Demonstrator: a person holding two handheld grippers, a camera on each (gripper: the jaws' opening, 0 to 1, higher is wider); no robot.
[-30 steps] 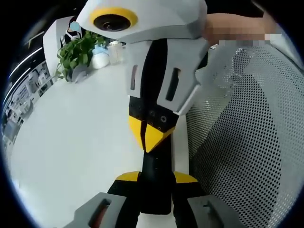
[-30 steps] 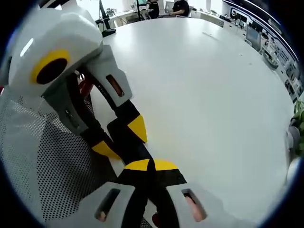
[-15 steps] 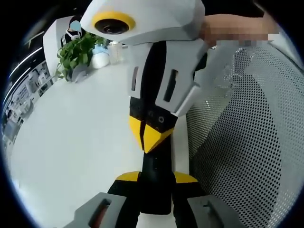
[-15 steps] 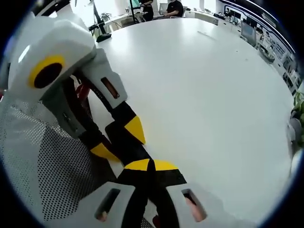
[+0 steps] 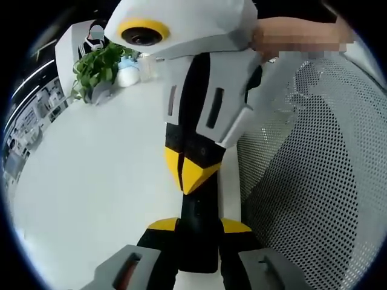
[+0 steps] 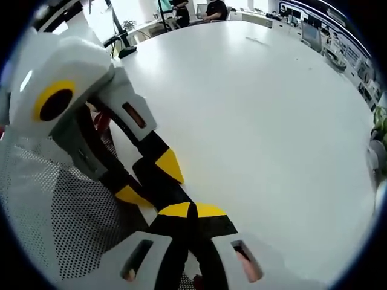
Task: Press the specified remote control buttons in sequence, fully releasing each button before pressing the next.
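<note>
A slim black remote (image 5: 199, 208) stands between the yellow-tipped jaws of my left gripper (image 5: 199, 226), which is shut on it. My right gripper (image 5: 192, 175) comes down from above with its jaws together, its yellow tip resting on the remote's face. In the right gripper view my right gripper (image 6: 192, 210) is shut, its tips against the black remote (image 6: 175, 194). My left gripper (image 6: 150, 179) reaches in from the left and clamps the remote from both sides. The buttons are hidden under the jaws.
A wide white table (image 5: 91, 169) (image 6: 272, 121) lies beneath both grippers. A mesh chair back (image 5: 314, 181) (image 6: 54, 229) stands close beside them. A potted plant (image 5: 100, 63) and small items sit at the table's far edge. People (image 6: 214, 9) sit at distant desks.
Both views have shifted only slightly with the hands. The left gripper keeps its hold on the remote, and the right gripper's shut tip stays on it.
</note>
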